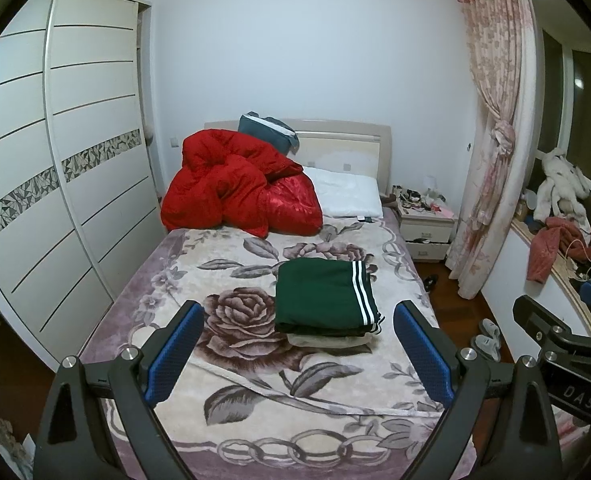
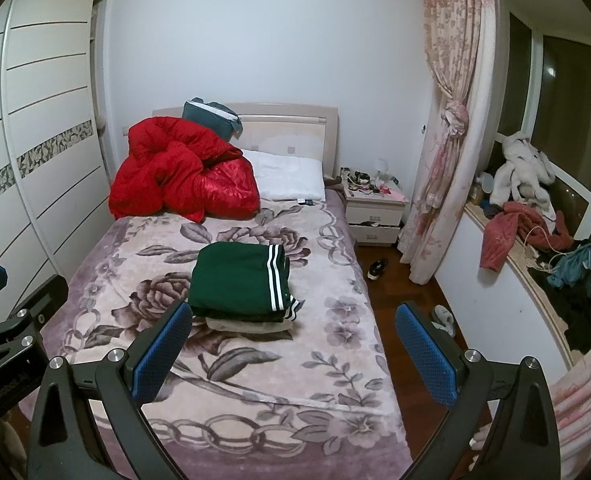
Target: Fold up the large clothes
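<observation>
Though folded already, green garment [image 1: 327, 296] resting mid-frame atop paler folded pile [image 1: 327, 340] on bed [image 1: 255, 400]; left gripper [image 1: 299, 356] and right gripper [image 2: 293, 356] spread wide, gripping nothing; probably near done.

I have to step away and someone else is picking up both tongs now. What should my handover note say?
Left tongs: open, empty, held above the foot of the bed.
Right tongs: open, empty, alongside the left.
Green striped garment: folded, on top of a small stack of folded clothes mid-bed.
Done: that stack looks finished.
Left: likely the loose clothes on the window ledge; the red duvet lies bunched at the headboard.
</observation>
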{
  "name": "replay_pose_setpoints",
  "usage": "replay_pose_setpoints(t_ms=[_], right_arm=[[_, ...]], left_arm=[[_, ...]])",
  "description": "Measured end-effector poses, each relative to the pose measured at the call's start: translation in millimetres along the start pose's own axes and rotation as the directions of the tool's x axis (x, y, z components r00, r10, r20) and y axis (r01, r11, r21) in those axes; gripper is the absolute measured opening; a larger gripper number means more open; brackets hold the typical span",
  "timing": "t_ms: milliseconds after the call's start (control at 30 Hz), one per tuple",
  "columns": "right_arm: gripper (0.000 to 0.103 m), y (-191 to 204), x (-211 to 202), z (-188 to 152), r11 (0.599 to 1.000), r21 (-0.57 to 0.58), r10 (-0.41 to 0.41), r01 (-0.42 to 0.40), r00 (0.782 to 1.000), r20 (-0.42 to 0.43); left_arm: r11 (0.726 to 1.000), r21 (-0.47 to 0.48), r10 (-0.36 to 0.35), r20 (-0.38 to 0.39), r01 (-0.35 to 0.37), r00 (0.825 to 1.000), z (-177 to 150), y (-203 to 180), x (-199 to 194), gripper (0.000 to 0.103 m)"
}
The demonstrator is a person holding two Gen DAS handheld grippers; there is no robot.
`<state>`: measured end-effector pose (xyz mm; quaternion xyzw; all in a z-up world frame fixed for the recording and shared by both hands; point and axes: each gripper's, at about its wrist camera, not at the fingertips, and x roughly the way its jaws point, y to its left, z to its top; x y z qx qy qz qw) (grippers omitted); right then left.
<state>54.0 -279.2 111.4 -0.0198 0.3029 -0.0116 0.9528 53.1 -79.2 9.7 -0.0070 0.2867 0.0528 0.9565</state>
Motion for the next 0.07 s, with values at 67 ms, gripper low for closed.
replay_pose_setpoints(t_ms=[67], right_arm=[[0.103, -1.2, -1.6, -3.6, 1.0, 0.0, -0.004, 0.004, 1.0, 0.003]], left_arm=[[1.0, 0.001, -0.001, 0.002, 0.001, 1.0, -0.4, 0.0, -0.2, 0.097]])
